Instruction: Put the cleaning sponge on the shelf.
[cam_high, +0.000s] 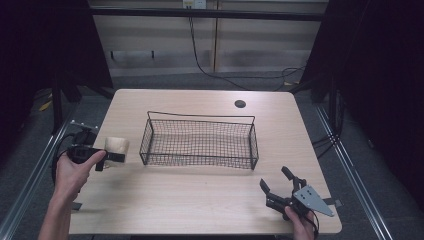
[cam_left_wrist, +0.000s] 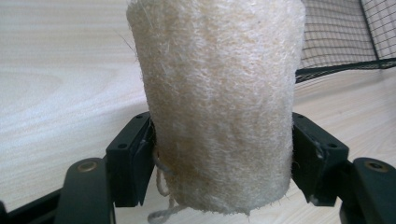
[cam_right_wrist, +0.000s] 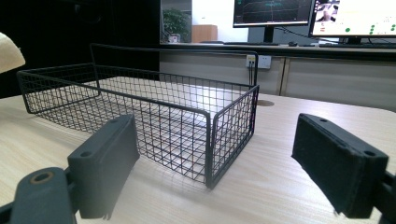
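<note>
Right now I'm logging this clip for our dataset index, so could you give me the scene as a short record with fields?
setting: wooden table, dark room
left gripper: shut on a beige fibrous cylinder, held left of the basket
right gripper: open, holding nothing, at the table's near right corner
basket: black wire basket, mid-table, nothing in it
cylinder detail: a pale string hangs from its lower edge
table detail: round dark cable hole at the far side

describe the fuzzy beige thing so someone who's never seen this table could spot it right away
Start at the black wire mesh basket in the middle of the light wooden table, then look just past its left end. There the left gripper is shut on a cream, fuzzy fibre cylinder, a loofah-like roll. It is the one pale, soft thing among black metal and plastic.
</note>
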